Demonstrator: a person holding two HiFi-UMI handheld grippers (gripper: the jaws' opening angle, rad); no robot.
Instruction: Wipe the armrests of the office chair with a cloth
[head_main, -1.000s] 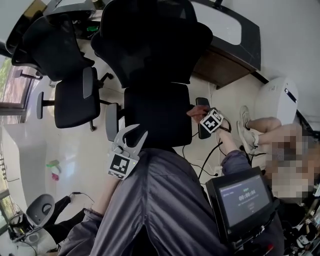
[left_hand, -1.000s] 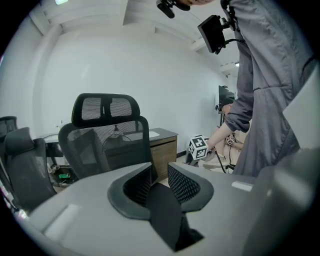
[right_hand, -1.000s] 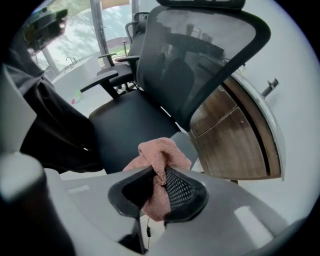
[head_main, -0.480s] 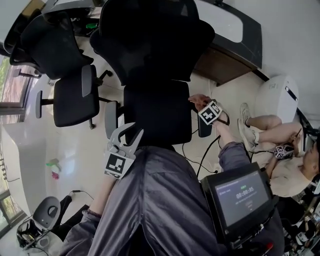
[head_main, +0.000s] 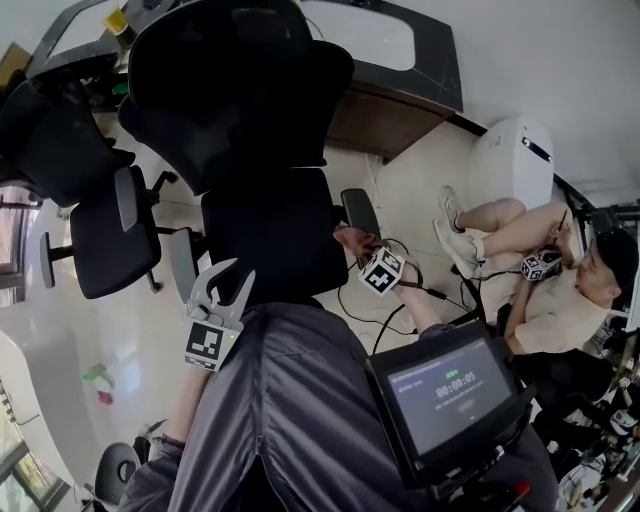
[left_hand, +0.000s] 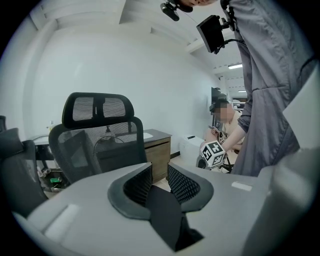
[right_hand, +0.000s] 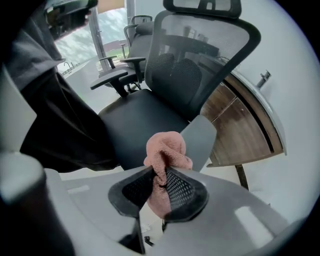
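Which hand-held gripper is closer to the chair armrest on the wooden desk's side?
Right. The right hand-held gripper, gripping the pink cloth, is right at that armrest. The left hand-held gripper is across the seat, near the other armrest.

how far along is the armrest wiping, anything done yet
Done: the pink cloth is clamped in the right hand-held gripper. In hand: it sits at the near end of the right-side armrest; contact is unclear. Left: the left-side armrest, beside which the left hand-held gripper is open and empty. No armrest visibly shows wiping.
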